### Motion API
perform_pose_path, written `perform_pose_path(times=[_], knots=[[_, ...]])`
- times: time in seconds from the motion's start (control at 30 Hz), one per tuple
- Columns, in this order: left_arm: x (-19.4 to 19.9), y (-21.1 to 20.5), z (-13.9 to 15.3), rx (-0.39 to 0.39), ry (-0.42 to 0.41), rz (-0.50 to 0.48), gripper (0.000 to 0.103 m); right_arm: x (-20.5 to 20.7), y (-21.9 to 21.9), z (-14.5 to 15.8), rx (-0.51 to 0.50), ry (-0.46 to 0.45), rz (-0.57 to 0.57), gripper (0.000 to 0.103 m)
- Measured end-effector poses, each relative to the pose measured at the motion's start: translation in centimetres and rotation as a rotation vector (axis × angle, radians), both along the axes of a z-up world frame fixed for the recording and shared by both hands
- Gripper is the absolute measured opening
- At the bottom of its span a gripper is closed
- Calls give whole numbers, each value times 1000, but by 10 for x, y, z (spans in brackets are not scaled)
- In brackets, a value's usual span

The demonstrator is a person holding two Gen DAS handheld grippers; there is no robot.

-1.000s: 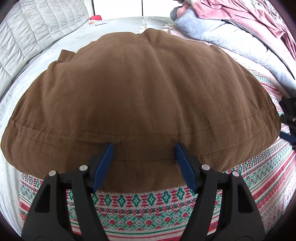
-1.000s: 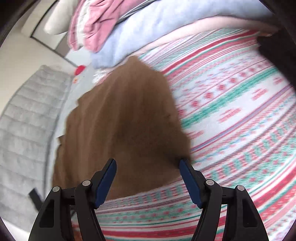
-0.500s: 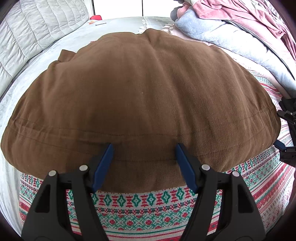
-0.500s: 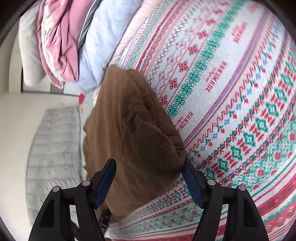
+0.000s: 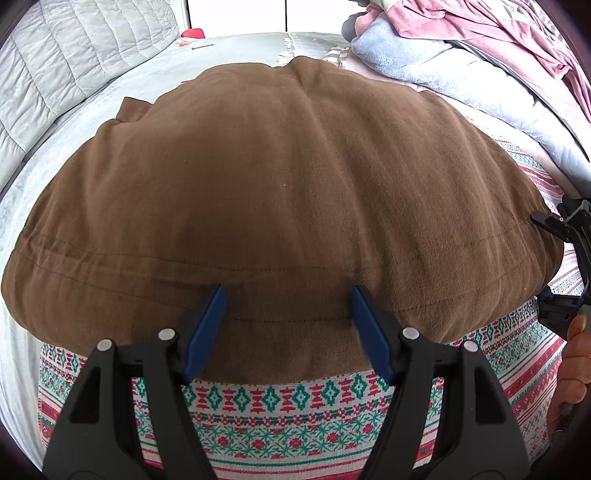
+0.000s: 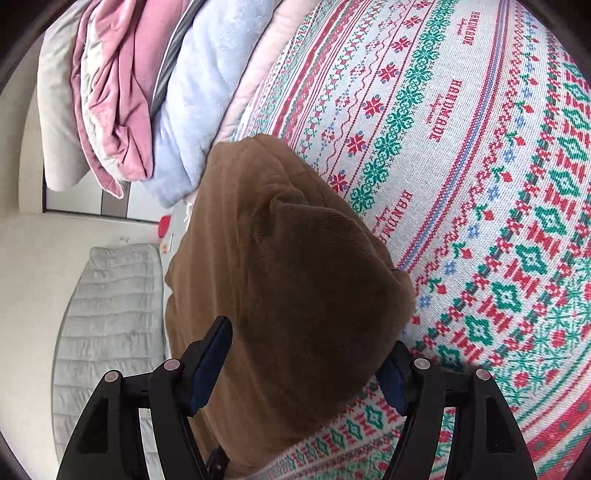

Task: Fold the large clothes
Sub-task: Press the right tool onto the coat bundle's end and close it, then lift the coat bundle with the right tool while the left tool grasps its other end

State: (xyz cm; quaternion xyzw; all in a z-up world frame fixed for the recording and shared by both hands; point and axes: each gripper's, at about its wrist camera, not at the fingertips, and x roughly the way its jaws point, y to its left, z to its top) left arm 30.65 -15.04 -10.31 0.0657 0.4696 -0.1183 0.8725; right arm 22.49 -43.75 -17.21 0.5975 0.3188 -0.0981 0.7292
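Note:
A large brown garment (image 5: pixel 288 177) lies folded flat on a red, green and white patterned cloth (image 5: pixel 280 402). My left gripper (image 5: pixel 288 328) is open, its blue-padded fingers (image 5: pixel 207 328) resting over the garment's near hem. My right gripper (image 6: pixel 306 362) is open, turned on its side, with the garment's right corner (image 6: pixel 295 280) between its fingers. The right gripper also shows at the right edge of the left wrist view (image 5: pixel 569 266), at the garment's right edge.
A stack of pink, pale blue and grey bedding (image 5: pixel 461 48) lies behind the garment on the right; it also shows in the right wrist view (image 6: pixel 136 96). A grey quilted cushion (image 5: pixel 66 62) runs along the left. A small red object (image 5: pixel 194 33) sits at the far edge.
The right gripper has rolled onto its side and moved in until the garment's right corner sits between its open fingers. The left gripper has stayed still over the hem.

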Motion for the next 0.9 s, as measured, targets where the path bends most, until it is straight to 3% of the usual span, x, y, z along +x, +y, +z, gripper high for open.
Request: perform_pose_path(times=[0.07,0.17,0.27,0.33,0.43,0.53,0.6,0.7,0.8,0.9], knots=[[0,0,0,-1,1,0,71,8,6,4,-13,-17,4,70],[0,1,0,-7,6,0,71,8,8,25,-51,-56,8,41],[1,2,0,-9,10,2,71,9,11,52,-127,-130,52,43],[1,1,0,-6,10,1,71,13,12,45,-140,-76,51,45],[1,1,0,-5,10,0,71,18,9,16,-78,-2,30,45],[1,1,0,-12,12,-1,71,23,10,18,-133,14,49,40],[0,2,1,-16,15,-4,71,20,14,31,-188,-12,54,31],[-1,12,7,-55,42,0,71,19,20,47,-278,-40,87,28],[-3,35,21,-137,68,5,71,27,13,30,-231,27,94,28],[2,75,31,-157,59,63,71,21,5,12,-159,29,78,28]])
